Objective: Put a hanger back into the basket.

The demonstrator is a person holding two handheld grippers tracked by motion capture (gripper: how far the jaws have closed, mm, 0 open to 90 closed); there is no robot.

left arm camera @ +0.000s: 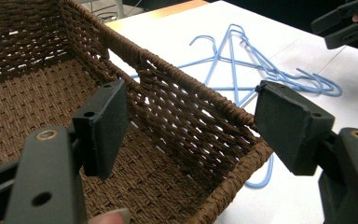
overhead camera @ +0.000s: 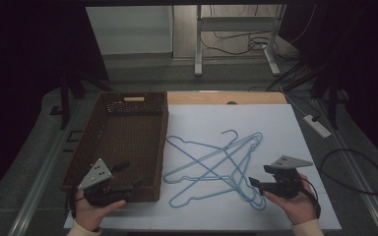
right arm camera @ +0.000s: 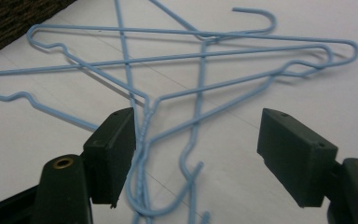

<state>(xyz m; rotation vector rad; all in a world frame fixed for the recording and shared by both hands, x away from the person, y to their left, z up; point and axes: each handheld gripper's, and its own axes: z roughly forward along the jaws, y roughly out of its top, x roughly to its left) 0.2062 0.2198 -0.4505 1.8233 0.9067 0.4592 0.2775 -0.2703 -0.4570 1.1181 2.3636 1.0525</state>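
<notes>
A tangle of blue wire hangers lies on the white table top. To its left stands a brown woven basket. My left gripper is open, and its jaws straddle the basket's right wall near the front corner without touching it. My right gripper is also open, low over the table at the hangers' twisted necks and hooks. One twisted neck runs just beside its left pad. Neither gripper holds anything.
A wooden strip borders the table's far edge. Beyond it are metal table legs and floor cables. A white power strip lies on the floor at the right. The right gripper shows far off in the left gripper view.
</notes>
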